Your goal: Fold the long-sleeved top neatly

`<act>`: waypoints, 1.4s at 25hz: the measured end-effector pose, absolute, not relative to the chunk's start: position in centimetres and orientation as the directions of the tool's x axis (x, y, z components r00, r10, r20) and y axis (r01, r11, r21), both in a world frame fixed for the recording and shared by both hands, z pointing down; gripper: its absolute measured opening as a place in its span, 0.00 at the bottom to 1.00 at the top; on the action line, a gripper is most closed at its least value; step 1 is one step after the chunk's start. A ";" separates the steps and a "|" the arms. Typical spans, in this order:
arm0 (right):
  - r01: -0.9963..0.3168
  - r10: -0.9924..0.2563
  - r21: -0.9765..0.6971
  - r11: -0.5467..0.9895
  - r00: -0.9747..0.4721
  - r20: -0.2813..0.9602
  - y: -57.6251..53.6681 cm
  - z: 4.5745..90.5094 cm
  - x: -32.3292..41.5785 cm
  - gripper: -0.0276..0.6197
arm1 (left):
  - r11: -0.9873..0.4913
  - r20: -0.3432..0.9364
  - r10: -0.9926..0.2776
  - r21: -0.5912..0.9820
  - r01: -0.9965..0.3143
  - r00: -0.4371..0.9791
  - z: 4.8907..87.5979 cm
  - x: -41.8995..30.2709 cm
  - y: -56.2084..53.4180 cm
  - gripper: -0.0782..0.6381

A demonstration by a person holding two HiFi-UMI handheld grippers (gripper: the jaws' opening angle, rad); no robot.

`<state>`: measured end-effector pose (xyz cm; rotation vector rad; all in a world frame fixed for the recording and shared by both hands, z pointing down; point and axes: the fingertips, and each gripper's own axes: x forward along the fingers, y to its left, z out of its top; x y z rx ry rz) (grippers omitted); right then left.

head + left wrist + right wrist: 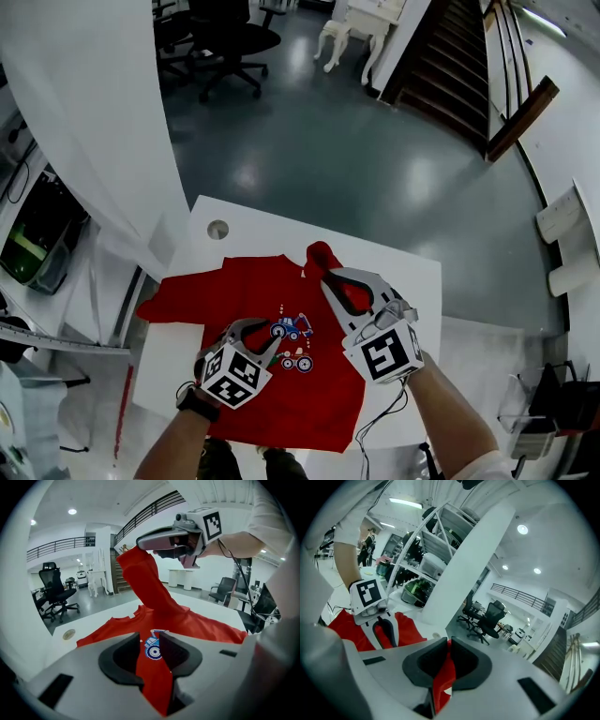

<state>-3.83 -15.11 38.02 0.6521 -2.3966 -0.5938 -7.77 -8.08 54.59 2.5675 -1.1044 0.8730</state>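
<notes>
Inside right claw [447, 645], red top [234, 292] sleeve lifted

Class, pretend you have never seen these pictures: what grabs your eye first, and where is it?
The bright red long-sleeved top spread on the white table stands out at once, with small cartoon vehicles printed on its chest. The right gripper pinches one sleeve and holds it up off the table, while the left gripper grips a fold of fabric at the chest.
</notes>
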 end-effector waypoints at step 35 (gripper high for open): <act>-0.054 -0.312 0.399 0.915 -0.723 0.617 -9.0 55.4 -19.9 0.23 | -0.562 0.652 -0.632 -0.014 -0.827 0.419 58.2 -22.2 -6.3 0.30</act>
